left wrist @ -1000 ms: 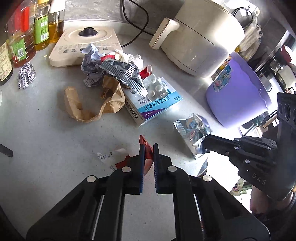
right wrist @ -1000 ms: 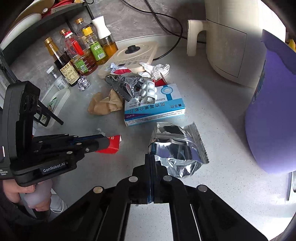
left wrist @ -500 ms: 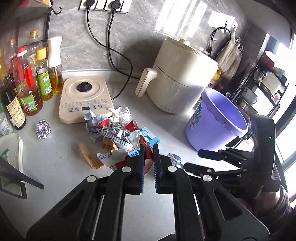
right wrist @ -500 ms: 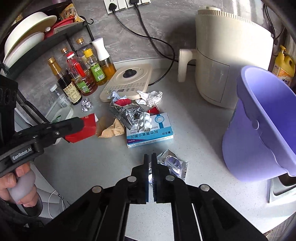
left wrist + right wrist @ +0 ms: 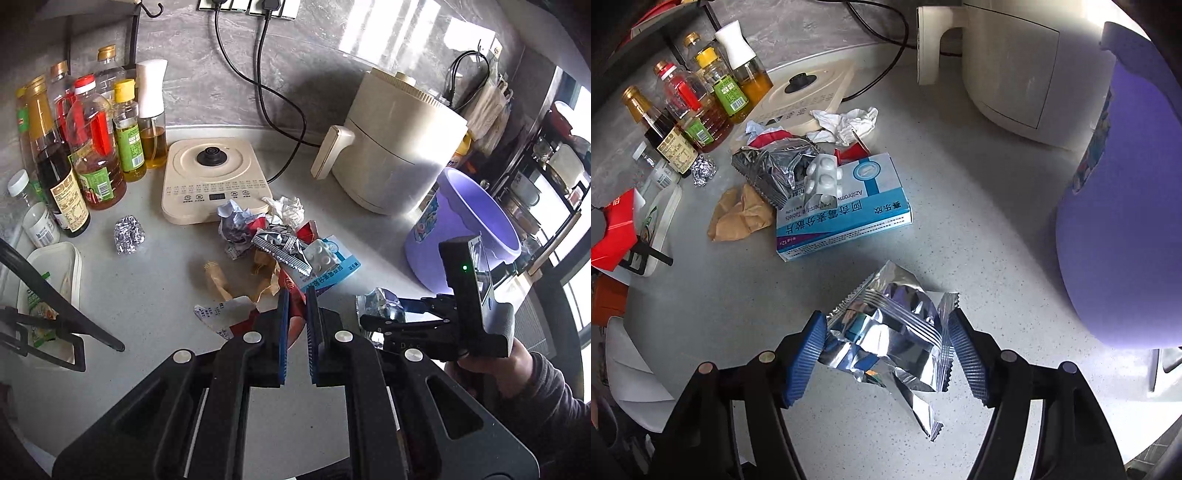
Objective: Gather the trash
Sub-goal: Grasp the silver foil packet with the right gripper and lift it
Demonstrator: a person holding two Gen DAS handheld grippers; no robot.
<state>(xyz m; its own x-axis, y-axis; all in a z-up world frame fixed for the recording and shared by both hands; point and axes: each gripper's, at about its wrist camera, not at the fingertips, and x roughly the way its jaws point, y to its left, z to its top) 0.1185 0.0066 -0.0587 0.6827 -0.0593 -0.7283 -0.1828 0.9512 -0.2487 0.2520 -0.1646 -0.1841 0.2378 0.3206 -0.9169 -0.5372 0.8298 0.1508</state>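
Observation:
My right gripper (image 5: 886, 315) points down at a crumpled silver foil wrapper (image 5: 890, 332) lying on the grey counter. Its jaws are opening, and the wrapper sits between the blue pads (image 5: 809, 354) without being squeezed. My left gripper (image 5: 296, 295) is shut on a red and white packet (image 5: 294, 321), held above the counter. The same red packet (image 5: 615, 236) shows at the left edge of the right wrist view. A purple bucket (image 5: 1126, 221) stands just right of the silver wrapper.
A trash pile lies beyond: blue medicine box (image 5: 846, 214) with a blister pack (image 5: 822, 181), dark foil bag (image 5: 772, 170), brown paper (image 5: 738, 214), white tissue (image 5: 846, 122), foil ball (image 5: 703, 171). Behind stand bottles (image 5: 92, 147), a cream hob (image 5: 214, 177) and an air fryer (image 5: 399, 147).
The right gripper rose, then came back down over the silver wrapper, its jaws going from shut to wide apart. The left gripper lifted the red packet up off the counter.

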